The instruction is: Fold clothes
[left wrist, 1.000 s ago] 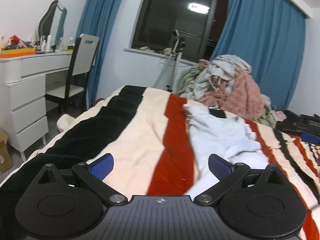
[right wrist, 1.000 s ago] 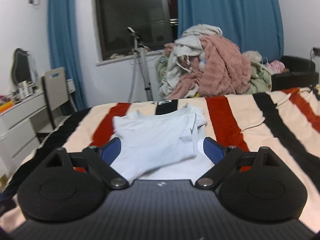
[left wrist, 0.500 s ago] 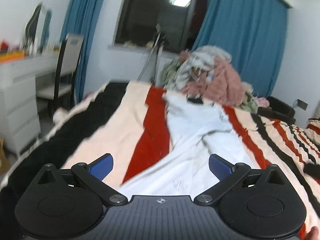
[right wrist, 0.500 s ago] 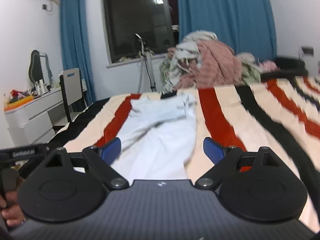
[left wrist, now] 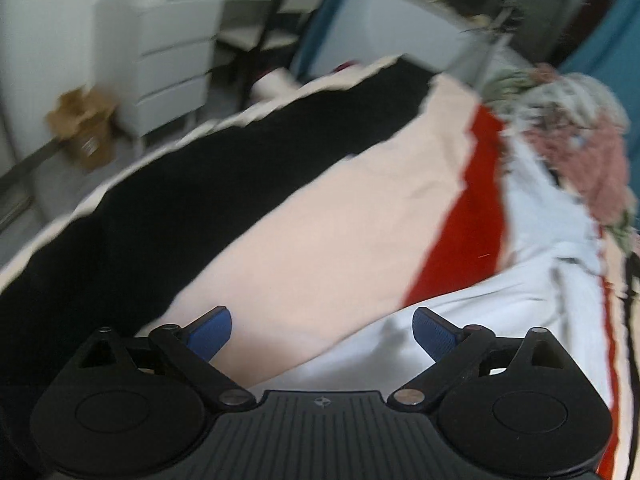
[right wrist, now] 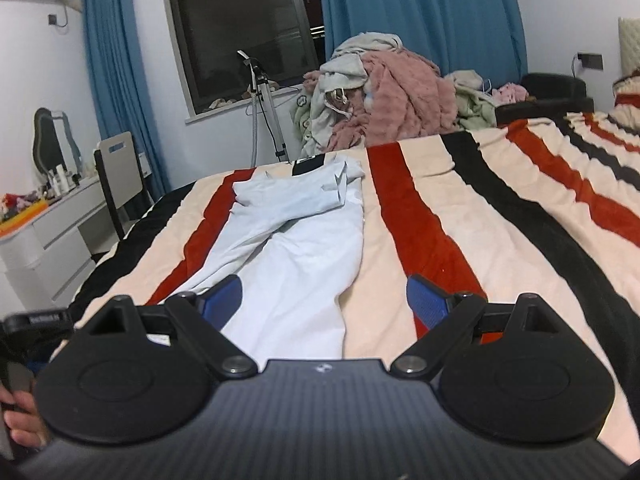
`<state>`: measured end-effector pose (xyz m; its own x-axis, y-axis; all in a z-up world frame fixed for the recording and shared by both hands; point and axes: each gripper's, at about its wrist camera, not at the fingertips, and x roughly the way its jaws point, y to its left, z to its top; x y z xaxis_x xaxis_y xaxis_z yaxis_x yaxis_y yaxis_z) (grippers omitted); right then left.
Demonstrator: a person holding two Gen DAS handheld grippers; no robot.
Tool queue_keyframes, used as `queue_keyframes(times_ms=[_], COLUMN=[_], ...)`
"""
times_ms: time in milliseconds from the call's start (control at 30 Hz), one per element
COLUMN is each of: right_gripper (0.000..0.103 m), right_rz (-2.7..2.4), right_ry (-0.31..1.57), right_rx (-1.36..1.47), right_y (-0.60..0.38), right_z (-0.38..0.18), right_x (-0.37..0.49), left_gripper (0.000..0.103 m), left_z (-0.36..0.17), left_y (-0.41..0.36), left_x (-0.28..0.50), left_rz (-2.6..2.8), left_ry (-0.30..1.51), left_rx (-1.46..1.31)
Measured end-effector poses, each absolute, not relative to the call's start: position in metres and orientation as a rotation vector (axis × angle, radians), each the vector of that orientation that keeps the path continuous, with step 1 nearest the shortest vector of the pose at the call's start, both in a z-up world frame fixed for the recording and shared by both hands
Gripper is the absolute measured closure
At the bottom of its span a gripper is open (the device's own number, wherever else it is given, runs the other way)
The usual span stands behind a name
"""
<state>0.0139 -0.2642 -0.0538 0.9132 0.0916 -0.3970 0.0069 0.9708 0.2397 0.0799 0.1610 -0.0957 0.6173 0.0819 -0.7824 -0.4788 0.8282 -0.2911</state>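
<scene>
Two tongs wide over one white garment on the striped bed.

My left tongs [left wrist: 322,330] tilt down over the near left edge of the white garment [right wrist: 296,248]; the jaws are wide but closing, with the garment's edge and the cream stripe of the bedspread [right wrist: 460,216] lying under the gap, and the blue pads grip nothing. That view is blurred, so I cannot tell whether a pad touches the cloth. My right tongs [right wrist: 326,300] stand wide apart and empty, the left pad over the garment's near end, the right pad over a red stripe. The garment lies lengthwise along the bed, narrow and partly folded, with a layer doubled over at its far end and creases running down it. I count one white garment, two tongs, and one heap of clothes [right wrist: 384,96] beyond the bed's far edge.
</scene>
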Motion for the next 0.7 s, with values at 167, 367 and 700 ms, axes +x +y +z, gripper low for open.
queue_keyframes(times_ms=[167,367,700], right_gripper=[0.013,0.013,0.013], right_rz=[0.050,0.035,0.022], right_ry=[0.447,0.464,0.479], right_rx=[0.270,0.305,0.424], right_y=[-0.268,-0.277,-0.300], right_z=[-0.059,-0.062,-0.065], right_x=[0.019,0.023,0.023], left_gripper=[0.024,0.050,0.042], left_z=[-0.102,-0.102,-0.100], left_y=[0.166,0.155,0.146], left_x=[0.080,0.080,0.069], left_rz=[0.352,0.340,0.341], left_ry=[0.861,0.896,0.971], left_rx=[-0.530,-0.486,-0.482])
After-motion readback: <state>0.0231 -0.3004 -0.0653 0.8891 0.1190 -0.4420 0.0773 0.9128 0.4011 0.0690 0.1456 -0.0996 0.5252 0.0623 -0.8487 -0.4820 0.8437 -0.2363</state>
